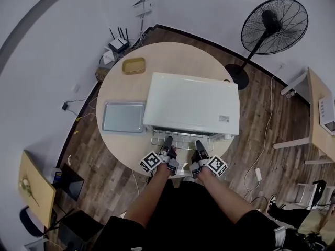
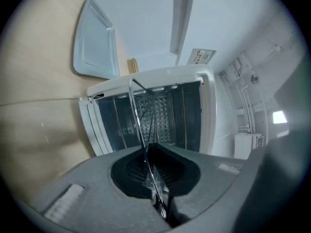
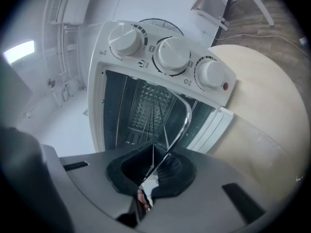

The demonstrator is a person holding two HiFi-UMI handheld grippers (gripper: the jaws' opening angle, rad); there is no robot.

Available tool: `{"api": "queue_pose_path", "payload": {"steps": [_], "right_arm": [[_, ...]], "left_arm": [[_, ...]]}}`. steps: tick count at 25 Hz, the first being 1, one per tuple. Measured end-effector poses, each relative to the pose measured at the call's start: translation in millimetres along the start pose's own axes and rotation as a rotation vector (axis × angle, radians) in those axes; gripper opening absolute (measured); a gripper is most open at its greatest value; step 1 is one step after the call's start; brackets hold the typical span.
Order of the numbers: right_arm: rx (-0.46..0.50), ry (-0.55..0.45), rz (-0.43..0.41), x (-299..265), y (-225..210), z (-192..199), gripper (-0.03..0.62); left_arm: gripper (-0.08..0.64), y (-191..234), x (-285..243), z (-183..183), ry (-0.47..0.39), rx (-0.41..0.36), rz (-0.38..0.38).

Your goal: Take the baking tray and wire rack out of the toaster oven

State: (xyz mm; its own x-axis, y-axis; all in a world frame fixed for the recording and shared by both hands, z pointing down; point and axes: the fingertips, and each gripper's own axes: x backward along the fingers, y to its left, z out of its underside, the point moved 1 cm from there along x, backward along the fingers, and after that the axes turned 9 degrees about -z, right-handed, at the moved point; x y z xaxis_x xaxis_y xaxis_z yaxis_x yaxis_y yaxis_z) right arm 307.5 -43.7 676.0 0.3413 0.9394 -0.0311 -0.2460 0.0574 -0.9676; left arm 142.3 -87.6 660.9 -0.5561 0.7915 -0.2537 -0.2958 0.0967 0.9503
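Round table (image 1: 119, 149), one, pale wood, bearing everything below except the fan.

Toaster oven (image 1: 191, 103), one, white, at the middle of the table with its open front toward the person. Both grippers are just in front of the opening.

Standing fan (image 1: 273, 26), one, black, on the floor beyond the table at the far right.

Baking tray (image 1: 123, 117), one, grey. It lies flat on the table just beside the oven's left side, outside the oven and to the left of the left gripper, apart from it and touched by neither gripper.

Wire rack (image 1: 181, 138), one, bright metal. It sticks partway out of the oven's open front, and its rear part is inside. Its front bar runs across between the two grippers and passes through the jaws of each.

Yellow dish (image 1: 134, 66), one, shallow, on the far side of the table, well apart from both grippers.

Left gripper (image 1: 168, 140), one, jaws clamped together on the rack's front bar toward its left end.

Right gripper (image 1: 199, 143), one, jaws likewise clamped on the front bar toward its right end.

Knobs (image 3: 171, 54), three, white, in a row on the oven's control panel, seen in the right gripper view.
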Motion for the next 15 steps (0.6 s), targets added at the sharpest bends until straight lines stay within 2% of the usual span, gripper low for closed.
{"api": "queue_pose_path", "payload": {"steps": [13,15], "right_arm": [[-0.015,0.077,-0.132,47.1,12.5,29.1,0.000],[-0.019,0.081,-0.126,59.3,11.7,38.5,0.000]], "left_arm": [[0.021,8.4,56.4,28.5,-0.055,-0.002,0.011],[0.021,10.3,70.8,32.1,-0.058,-0.019,0.006]]}}
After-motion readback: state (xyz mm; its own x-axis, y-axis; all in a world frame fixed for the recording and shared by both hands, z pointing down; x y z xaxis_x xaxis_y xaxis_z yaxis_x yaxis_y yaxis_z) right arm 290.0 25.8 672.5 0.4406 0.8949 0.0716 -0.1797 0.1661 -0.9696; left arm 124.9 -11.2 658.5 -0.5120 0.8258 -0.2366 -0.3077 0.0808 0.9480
